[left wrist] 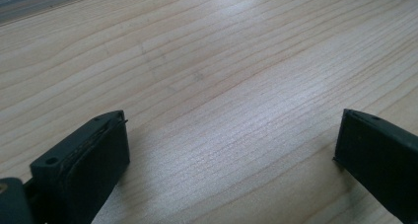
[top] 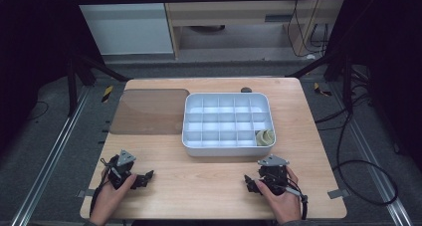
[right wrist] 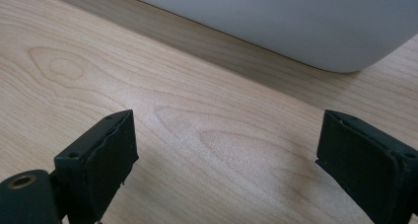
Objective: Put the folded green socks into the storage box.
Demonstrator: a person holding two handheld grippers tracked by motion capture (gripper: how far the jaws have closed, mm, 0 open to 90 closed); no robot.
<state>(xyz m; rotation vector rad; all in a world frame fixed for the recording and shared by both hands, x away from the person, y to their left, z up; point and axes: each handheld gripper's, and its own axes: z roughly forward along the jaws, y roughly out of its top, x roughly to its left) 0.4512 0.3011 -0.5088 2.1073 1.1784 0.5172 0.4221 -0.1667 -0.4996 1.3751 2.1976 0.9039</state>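
The white plastic compartment tray [top: 227, 124], a shallow rectangular box split into a grid of small cells, sat on the pale wooden counter [top: 199, 181] and serves as the landmark here. A small round beige roll, seemingly tape [top: 264, 137], lay inside the tray's cell at the near right corner. Just left of the tray, touching or nearly touching its left wall, lay a flat translucent brown rectangular lid [top: 149, 111]. Just beyond the tray's far rim, a small dark round object [top: 246, 90] rested on the counter; what it was could not be told.

The left tool [top: 143, 179] was held low over the counter, nearer the person than the tray and off its near left corner, well apart from it. In the left gripper view its jaws stood wide apart with only bare wood [left wrist: 222, 86] between them, so the left tool [left wrist: 229, 150] was open and held nothing.

The right tool [top: 250, 182] was held nearer the person than the tray's near right corner, closer to the tray than the left one. In the right gripper view the right tool [right wrist: 224, 160] was likewise spread open and empty, with the tray's rounded white wall [right wrist: 296, 21] ahead of the jaws, not touching them.
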